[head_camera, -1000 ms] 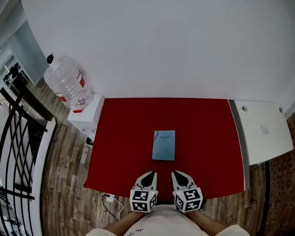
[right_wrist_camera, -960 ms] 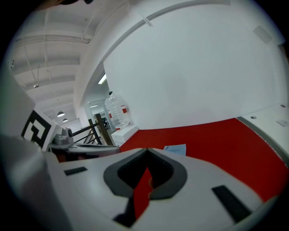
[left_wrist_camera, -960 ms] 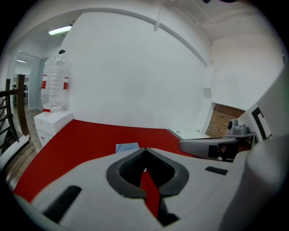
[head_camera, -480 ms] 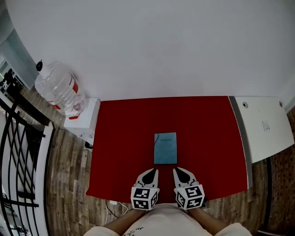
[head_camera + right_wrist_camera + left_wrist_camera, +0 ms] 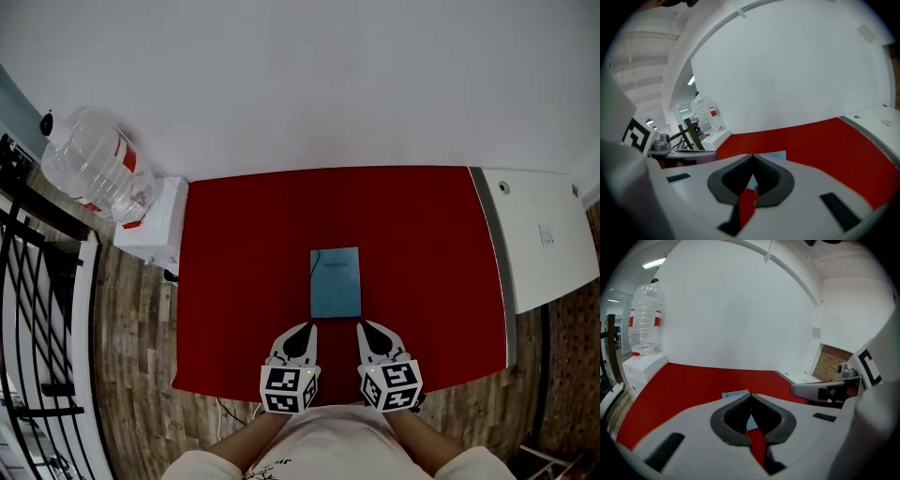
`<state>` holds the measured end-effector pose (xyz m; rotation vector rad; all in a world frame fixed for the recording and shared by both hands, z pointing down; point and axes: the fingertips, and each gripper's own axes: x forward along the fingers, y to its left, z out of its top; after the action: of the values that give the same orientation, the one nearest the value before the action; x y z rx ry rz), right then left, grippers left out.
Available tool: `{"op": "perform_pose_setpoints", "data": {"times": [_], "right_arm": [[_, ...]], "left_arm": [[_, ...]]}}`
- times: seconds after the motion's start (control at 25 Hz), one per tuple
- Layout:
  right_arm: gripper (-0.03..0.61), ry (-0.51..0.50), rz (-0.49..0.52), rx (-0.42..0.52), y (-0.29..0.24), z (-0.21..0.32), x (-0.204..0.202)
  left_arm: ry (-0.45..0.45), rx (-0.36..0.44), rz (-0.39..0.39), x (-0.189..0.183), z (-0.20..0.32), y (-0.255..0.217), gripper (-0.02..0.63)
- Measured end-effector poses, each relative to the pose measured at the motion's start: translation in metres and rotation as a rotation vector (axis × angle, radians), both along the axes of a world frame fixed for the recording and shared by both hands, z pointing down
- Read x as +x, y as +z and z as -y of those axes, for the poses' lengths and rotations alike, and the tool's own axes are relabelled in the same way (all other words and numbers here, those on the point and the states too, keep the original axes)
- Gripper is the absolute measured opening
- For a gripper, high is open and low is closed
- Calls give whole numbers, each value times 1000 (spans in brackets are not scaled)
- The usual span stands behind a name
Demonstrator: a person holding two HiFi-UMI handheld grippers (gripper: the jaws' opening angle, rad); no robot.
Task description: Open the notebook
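A light blue notebook (image 5: pixel 336 282) lies closed and flat in the middle of the red table (image 5: pixel 244 244). Its edge shows past the jaws in the left gripper view (image 5: pixel 736 393) and the right gripper view (image 5: pixel 777 154). My left gripper (image 5: pixel 302 332) is shut near the table's front edge, just below the notebook's left corner. My right gripper (image 5: pixel 367 330) is shut beside it, below the notebook's right corner. Neither touches the notebook, and nothing is held.
A large clear water bottle (image 5: pixel 94 169) lies on a white stand (image 5: pixel 153 230) left of the table. A white cabinet top (image 5: pixel 544 244) adjoins the table's right edge. A black railing (image 5: pixel 37 309) runs along the far left. A white wall stands behind the table.
The head view has shifted, so the table and notebook sit higher and further left in frame. Both grippers stay shut side by side below the notebook.
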<state>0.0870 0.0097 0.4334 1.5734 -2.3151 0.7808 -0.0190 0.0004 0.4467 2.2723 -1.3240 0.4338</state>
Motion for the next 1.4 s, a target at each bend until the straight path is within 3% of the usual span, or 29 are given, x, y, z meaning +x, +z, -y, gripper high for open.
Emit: {"op": "perform_pose_setpoints", "data": {"times": [0.28,0.52,1.04,1.16,1.4], "right_arm": [[8,72,-17,-58,37,35,21],[8,102,5,-179,88,56,31],[12,61,1,-365,177,89,31],[69,38,18,-414,195,94,30],[75,-2,75,-522,224,96,29]], "left_arm": [[-2,-45,-1,-1,26,31,6],[15,-65,-7,-1,44,53,6],[18,-130,-47,7,63,106,6],[15,-152,-44,8,63,116,6],[22,-184,-43,12,63,129,6]]}}
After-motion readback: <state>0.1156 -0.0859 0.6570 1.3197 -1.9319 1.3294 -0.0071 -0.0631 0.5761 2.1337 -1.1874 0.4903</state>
